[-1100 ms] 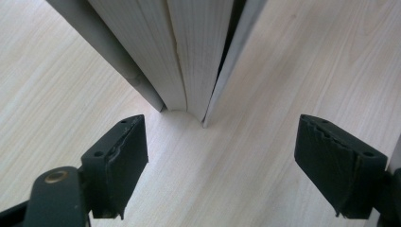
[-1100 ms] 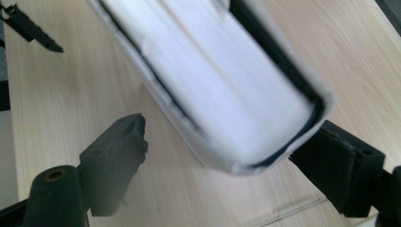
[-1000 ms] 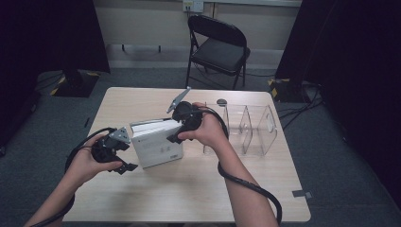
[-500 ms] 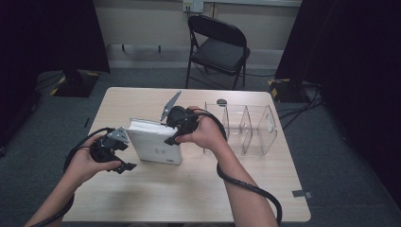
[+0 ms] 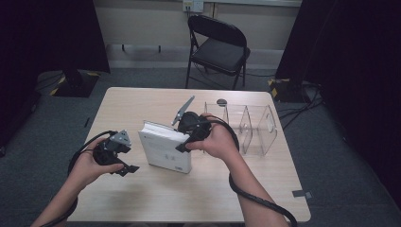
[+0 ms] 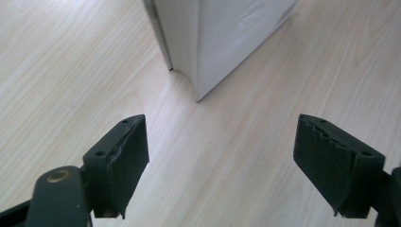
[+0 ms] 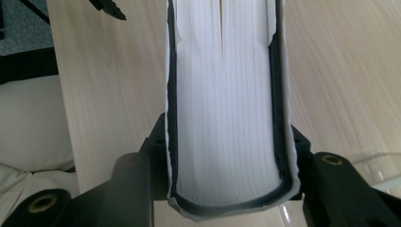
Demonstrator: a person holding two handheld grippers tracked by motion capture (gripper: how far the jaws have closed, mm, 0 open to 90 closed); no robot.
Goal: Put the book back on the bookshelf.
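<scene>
The book (image 6: 222,38) runs off the left gripper view at twelve o'clock; lettering on its cover (image 5: 165,153) is too small to read.

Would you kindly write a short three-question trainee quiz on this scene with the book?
1. True or false: the right gripper is clamped on the white book.
2. How do the jaws of the left gripper stand: A shut on the book, B open, off the book?
3. What stands on the table beyond the right hand?
Key: 1 true; 2 B; 3 a clear plastic rack.
</scene>
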